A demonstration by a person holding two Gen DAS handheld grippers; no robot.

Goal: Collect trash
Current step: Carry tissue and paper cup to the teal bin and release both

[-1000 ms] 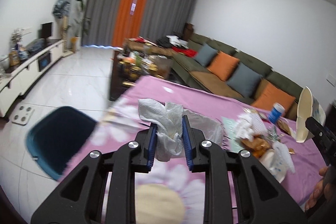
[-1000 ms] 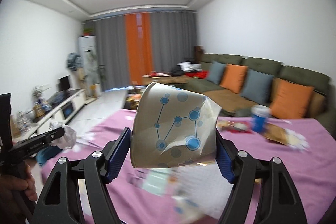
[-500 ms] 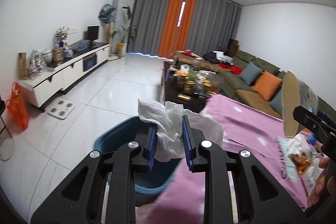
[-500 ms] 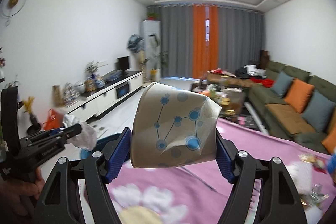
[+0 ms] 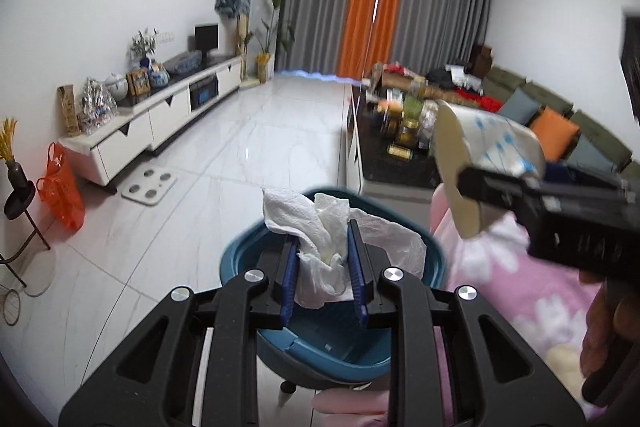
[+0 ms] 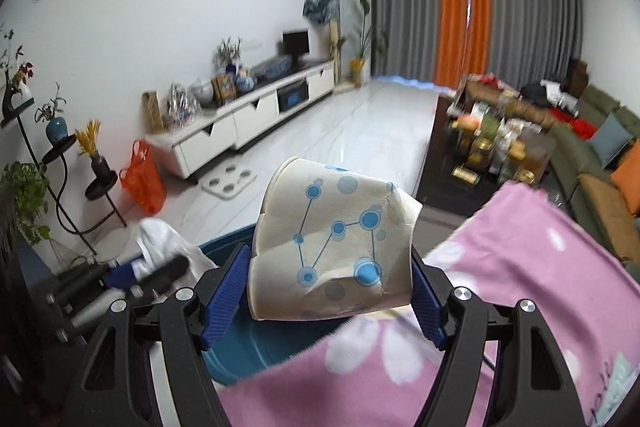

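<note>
**A:** The crumpled tissue is pinched tight between the fingers of the left gripper, and it's hanging right over the blue bin on the floor. The dented paper cup is squeezed across its sides in the right gripper, mouth turned sideways, above where the pink flowered surface ends and the bin begins.

**B:** So which goes first?

**A:** I'd drop the tissue first, it looks centred already. Open those fingers wide, because a soft wad like that clings to the ribbed pads; a small shake might free it.

**B:** And the cup?

**A:** From the left camera the cup seems to sit off to the side of the bin, nearer the cloth edge, though the fisheye bends things so I wouldn't swear to it. I'd carry it further over the opening and lower it before letting go, since a light cup could bounce off the rim or roll across the tiles.

**B:** Anything else?

**A:** Keep the two grippers from knocking together; they're close.
</note>
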